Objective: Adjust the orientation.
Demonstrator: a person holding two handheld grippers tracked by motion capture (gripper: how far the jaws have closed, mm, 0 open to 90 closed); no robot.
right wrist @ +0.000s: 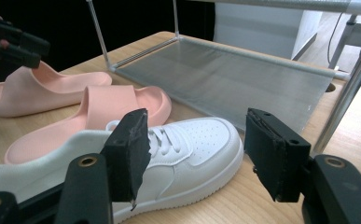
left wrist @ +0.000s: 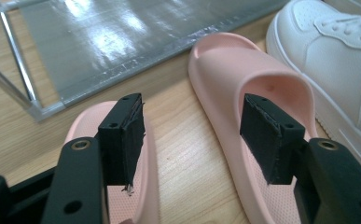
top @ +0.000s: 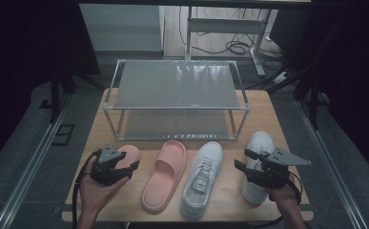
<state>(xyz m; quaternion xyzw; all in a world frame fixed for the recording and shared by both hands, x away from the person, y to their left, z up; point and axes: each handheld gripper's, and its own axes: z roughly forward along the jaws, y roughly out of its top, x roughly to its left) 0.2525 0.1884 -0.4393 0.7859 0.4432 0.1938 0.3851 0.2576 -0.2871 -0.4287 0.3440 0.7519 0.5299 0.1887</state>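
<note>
Two pink slides (top: pixel 164 174) and two white sneakers (top: pixel 201 179) sit on the table before an empty shoe rack (top: pixel 175 86). The left gripper (top: pixel 120 167) and right gripper (top: pixel 244 162) hover over the outer shoes, jaws wide, nothing held. Likely next: lowering onto a shoe and closing.

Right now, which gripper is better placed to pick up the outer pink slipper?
The left gripper. Its open jaws hover just over the outer pink slipper, while the right gripper is open above the white sneakers on the far side.
</note>
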